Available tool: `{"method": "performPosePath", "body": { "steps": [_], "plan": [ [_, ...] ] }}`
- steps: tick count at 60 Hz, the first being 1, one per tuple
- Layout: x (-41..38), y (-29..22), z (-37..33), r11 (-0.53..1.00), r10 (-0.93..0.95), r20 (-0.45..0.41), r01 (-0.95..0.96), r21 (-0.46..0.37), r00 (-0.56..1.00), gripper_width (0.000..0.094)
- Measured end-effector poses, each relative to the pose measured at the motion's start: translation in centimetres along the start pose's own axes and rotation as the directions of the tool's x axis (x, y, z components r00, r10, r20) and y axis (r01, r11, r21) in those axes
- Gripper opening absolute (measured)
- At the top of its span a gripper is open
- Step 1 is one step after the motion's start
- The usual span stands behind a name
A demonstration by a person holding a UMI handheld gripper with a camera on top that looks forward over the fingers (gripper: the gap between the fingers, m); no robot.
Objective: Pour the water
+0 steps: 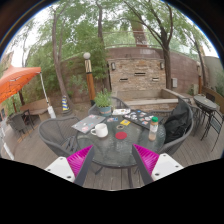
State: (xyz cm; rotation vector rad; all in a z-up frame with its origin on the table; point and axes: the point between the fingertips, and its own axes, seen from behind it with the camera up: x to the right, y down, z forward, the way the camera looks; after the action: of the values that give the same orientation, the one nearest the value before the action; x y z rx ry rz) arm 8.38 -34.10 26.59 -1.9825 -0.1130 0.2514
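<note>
A round glass patio table (112,150) stands ahead of me. On it are a white mug (99,129) at the left and a clear water bottle (153,128) with a pale cap at the right, both upright. A small red coaster (122,135) lies between them. My gripper (113,160) is open and empty, its magenta pads (80,160) wide apart over the table's near edge. The mug and bottle are both beyond the fingers and untouched.
A potted plant (103,100) and magazines (88,122) sit at the table's far side. Dark chairs (180,122) ring the table. An orange umbrella (16,80) with a table stands at the left, a stone wall (135,72) behind.
</note>
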Motion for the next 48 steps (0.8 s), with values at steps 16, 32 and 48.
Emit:
{"method": "performPosePath", "body": {
  "steps": [16,32,48],
  "plan": [
    [-0.7,0.4,1.8,1.0,-0.001,-0.048,0.0,-0.013,0.999,0.0831],
    [8.1,1.9,8.9,0.999,0.012,-0.13,-0.016,-0.031,0.991,0.0817],
    [22.8,1.8,23.1,0.997,-0.048,-0.225,0.06,0.046,0.973,0.0811]
  ]
}}
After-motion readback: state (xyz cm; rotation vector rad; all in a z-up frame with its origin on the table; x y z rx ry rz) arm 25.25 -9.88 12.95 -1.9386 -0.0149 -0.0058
